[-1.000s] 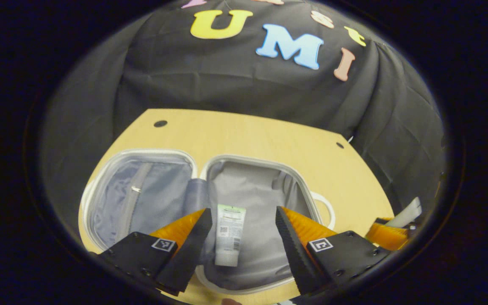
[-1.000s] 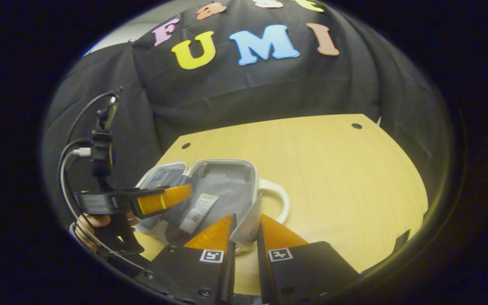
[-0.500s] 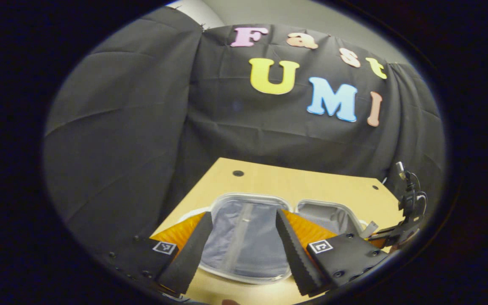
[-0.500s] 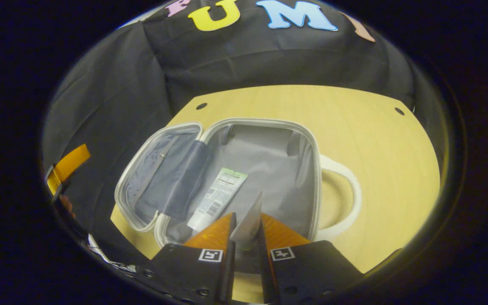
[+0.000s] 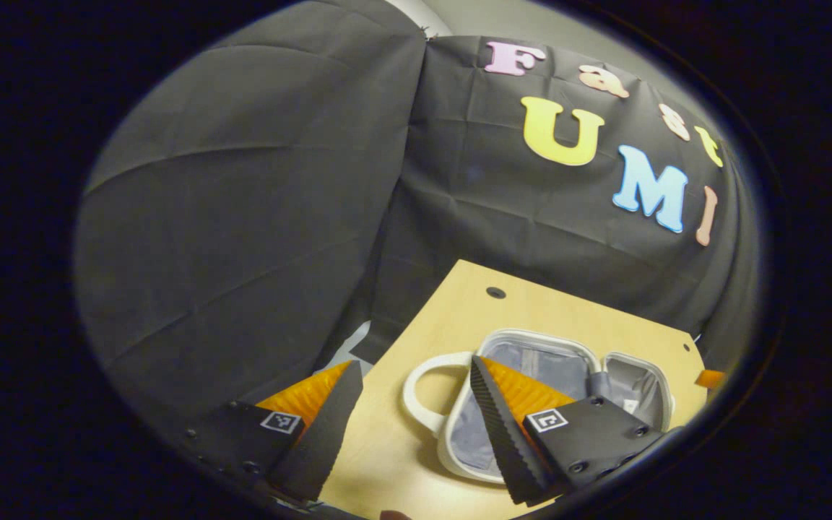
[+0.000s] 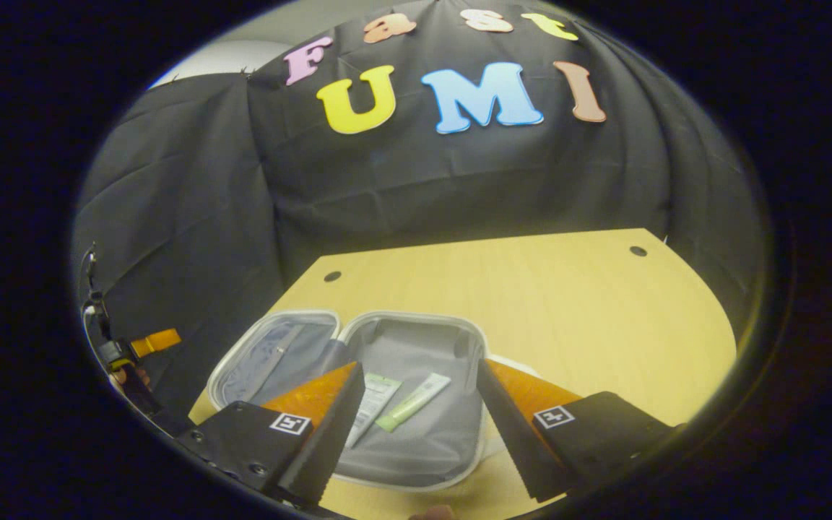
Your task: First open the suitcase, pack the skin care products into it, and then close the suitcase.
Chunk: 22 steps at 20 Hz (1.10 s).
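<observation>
Two tubes of skin care product lie in the open suitcase (image 6: 416, 433): a white tube (image 6: 374, 399) and a slimmer green-tinted tube (image 6: 414, 401), side by side on the grey lining of the deeper half. The right hand-held gripper (image 6: 416, 426) hangs above them with its fingers spread wide and nothing between them. The left hand-held gripper (image 5: 409, 426) is also released and empty, poised over the counter (image 5: 524, 310) at the lid side, with one finger overlapping the rim of the zippered lid half (image 5: 531, 361) and the white carry handle (image 5: 423, 390) between the fingers.

Judging from this, packing looks finished or nearly so, and closing is the step to come; whether more products wait off to the side cannot be told.

Risks from here:
- The lid lies flat on the counter, so a finger may skate over the rim instead of catching under it, and the light case could slide.
- Lifting by the handle could tip the whole case and spill the tubes.
- Either tube could roll toward the hinge as the lid swings and get pinched in the seam.
- The right hand-held gripper, if left low over the base, would be in the lid's path.
</observation>
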Each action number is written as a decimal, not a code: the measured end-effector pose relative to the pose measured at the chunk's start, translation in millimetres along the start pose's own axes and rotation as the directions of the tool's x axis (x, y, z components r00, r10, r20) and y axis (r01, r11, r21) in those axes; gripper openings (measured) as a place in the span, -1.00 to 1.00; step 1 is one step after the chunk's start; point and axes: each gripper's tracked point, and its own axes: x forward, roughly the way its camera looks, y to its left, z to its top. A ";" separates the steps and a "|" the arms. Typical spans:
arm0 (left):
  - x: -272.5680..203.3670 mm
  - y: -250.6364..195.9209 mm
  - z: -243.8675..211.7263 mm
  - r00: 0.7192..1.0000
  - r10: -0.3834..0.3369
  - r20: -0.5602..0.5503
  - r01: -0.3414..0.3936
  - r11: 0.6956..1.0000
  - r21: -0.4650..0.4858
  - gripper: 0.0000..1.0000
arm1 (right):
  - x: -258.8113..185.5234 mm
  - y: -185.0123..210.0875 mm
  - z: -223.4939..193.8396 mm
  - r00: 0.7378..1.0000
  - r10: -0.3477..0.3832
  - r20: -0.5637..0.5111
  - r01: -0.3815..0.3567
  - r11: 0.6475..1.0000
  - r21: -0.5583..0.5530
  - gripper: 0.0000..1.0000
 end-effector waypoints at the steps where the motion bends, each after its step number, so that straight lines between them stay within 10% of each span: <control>1: 16.6 7.6 -3.4 1.000 -0.014 -0.026 0.014 1.000 -0.011 0.95 | -6.8 -8.4 9.0 1.000 -0.023 0.020 0.023 1.000 0.006 0.92; 9: 111.2 18.7 -52.0 0.951 -0.187 -0.246 0.126 0.961 -0.245 0.95 | -47.3 -72.8 58.2 0.956 -0.241 0.166 0.249 0.968 -0.024 0.91; 17: 137.0 8.4 -95.9 0.898 -0.316 -0.306 0.126 0.852 -0.509 0.88 | -54.2 -77.9 66.6 0.944 -0.276 0.182 0.287 0.957 -0.036 0.91; 22: 140.5 15.8 -94.5 0.911 -0.273 -0.309 0.075 0.846 -0.528 -0.58 | -59.6 -88.3 70.2 0.936 -0.293 0.196 0.305 0.952 -0.037 0.92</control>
